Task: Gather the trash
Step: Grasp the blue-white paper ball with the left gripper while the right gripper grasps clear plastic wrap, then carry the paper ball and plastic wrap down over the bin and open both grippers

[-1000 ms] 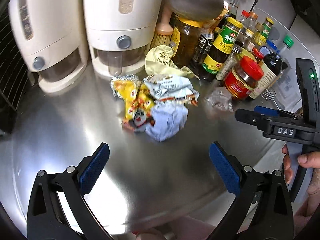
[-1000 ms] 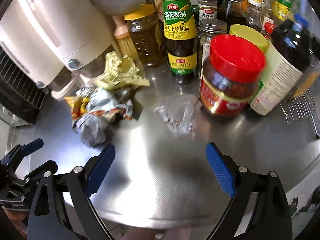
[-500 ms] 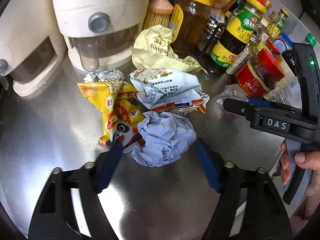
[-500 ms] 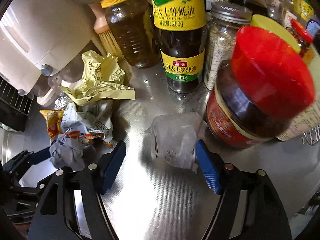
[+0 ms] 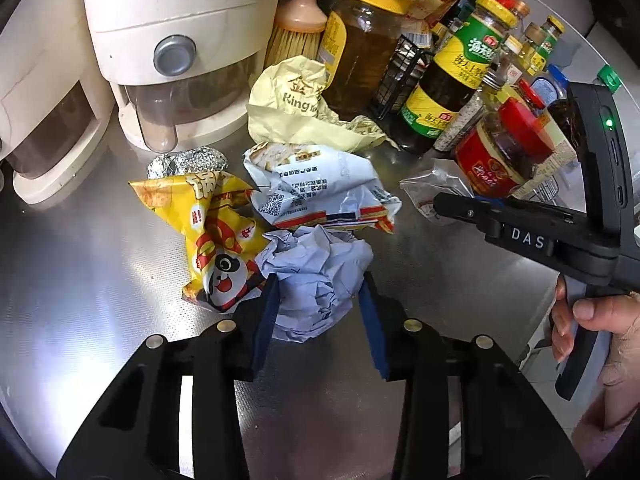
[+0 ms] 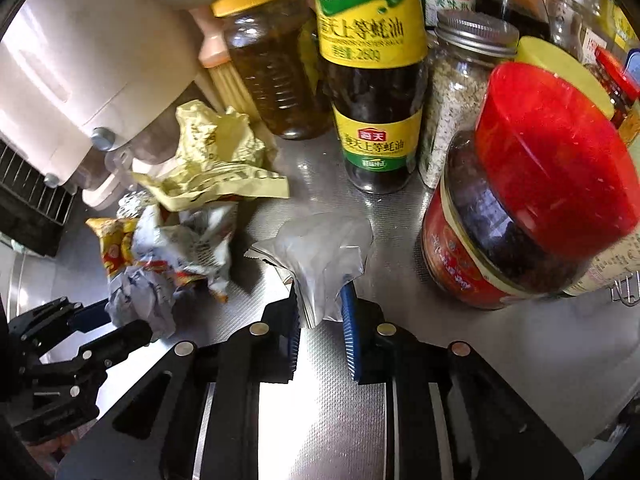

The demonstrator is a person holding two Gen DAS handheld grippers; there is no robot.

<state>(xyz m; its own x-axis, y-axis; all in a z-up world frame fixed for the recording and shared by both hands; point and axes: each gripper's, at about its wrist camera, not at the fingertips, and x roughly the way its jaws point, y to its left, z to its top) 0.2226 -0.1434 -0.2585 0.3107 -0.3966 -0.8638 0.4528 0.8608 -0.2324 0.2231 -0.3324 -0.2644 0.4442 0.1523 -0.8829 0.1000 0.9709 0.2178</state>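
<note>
Because the litter lies bunched at frame centre before the jars, each tool takes its nearest piece: the left gripper [image 5: 318, 314] is pinched on the crumpled pale-blue paper ball [image 5: 316, 276], the right gripper [image 6: 320, 320] on the clear crinkled plastic wrapper [image 6: 320, 252].

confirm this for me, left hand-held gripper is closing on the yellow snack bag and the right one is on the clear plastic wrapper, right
Not quite. The left hand-held gripper is closing on the crumpled blue paper ball, not the yellow snack bag lying beside it, as the left wrist view shows. The right hand-held gripper is indeed on the clear plastic wrapper.
</note>
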